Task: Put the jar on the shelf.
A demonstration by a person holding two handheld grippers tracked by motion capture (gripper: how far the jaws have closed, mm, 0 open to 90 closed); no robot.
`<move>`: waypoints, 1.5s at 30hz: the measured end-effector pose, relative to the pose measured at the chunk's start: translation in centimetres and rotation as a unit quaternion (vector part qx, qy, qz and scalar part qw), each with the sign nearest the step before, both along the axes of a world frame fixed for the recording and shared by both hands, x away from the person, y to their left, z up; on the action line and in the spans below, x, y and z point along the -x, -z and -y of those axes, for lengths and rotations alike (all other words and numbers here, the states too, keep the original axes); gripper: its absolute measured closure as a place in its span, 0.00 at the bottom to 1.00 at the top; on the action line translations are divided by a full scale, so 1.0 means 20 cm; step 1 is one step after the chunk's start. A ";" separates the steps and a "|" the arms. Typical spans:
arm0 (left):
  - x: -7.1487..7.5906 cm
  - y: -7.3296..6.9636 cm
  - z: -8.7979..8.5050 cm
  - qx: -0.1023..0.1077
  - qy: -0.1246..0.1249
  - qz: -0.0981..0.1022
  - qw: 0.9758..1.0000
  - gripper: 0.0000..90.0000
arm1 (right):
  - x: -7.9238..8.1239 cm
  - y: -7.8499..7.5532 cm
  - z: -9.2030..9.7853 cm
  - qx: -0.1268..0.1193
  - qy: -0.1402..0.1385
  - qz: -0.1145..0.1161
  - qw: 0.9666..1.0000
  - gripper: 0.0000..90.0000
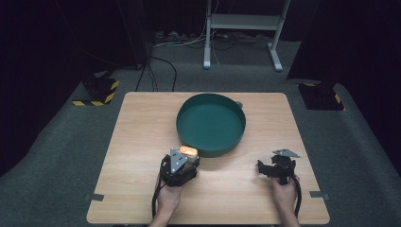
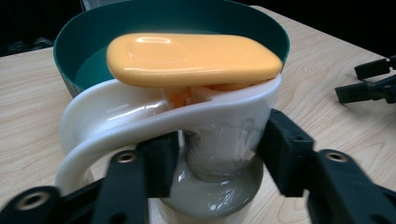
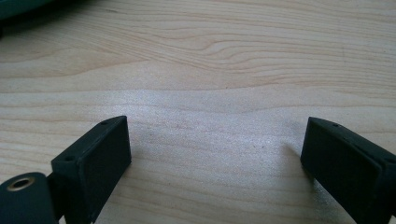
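The left gripper (image 2: pixel 217 163) pinches the white jug (image 2: pixel 205 140) by its neck, both jaws pressed against it. The jug stands on the table (image 1: pixel 142 142) with its orange lid (image 2: pixel 191 58) on, just before the green bowl (image 1: pixel 211 124). Well to the right, the right gripper (image 3: pixel 215 163) rests with jaws spread over bare wood.

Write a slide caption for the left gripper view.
Left gripper clamps a white jug with orange lid before the green bowl.

You are gripping a white jug (image 2: pixel 205 154) with an orange lid (image 2: pixel 194 58); a dark green bowl (image 1: pixel 211 124) is sitting on your pale wood-grain table (image 1: pixel 142 142).
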State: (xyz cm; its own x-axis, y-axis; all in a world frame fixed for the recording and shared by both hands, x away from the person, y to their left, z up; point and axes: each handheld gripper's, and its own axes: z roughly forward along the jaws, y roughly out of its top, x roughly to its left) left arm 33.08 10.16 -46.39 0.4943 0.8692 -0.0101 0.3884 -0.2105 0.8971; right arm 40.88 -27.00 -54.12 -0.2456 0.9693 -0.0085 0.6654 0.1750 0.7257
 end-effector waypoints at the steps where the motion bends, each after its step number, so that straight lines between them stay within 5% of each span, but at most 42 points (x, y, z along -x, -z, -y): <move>1: 0.00 0.00 0.00 -0.004 0.001 0.002 1.000 0.60 | 0.00 0.00 0.00 0.000 0.000 0.000 1.000 0.09; 8: 0.03 0.00 0.00 -0.013 0.015 0.013 1.000 0.61 | 0.00 0.00 0.00 0.000 0.000 0.000 1.000 0.09; 12: 0.02 -0.02 -0.01 -0.006 0.025 0.002 1.000 0.61 | 0.00 0.00 0.00 0.000 0.001 0.000 1.000 0.09; 21: 0.02 -0.17 -0.06 0.008 0.052 0.005 0.999 0.61 | 0.00 0.00 0.00 0.000 0.000 0.000 1.000 0.09; 34: -0.09 -0.37 -0.13 0.024 0.070 0.011 0.997 0.61 | 0.00 0.00 0.00 0.001 0.000 0.001 1.000 0.09; 45: -0.18 -0.50 -0.09 0.002 0.083 0.032 0.996 0.61 | 0.00 0.00 0.00 0.001 0.000 0.001 1.000 0.09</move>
State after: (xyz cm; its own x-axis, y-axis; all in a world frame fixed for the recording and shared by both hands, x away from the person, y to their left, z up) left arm 36.66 11.97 -36.47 0.6315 0.7750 0.0234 0.2905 -0.2645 0.9196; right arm 40.90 -26.99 -54.13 -0.2456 0.9693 -0.0103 0.6645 0.1761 0.7262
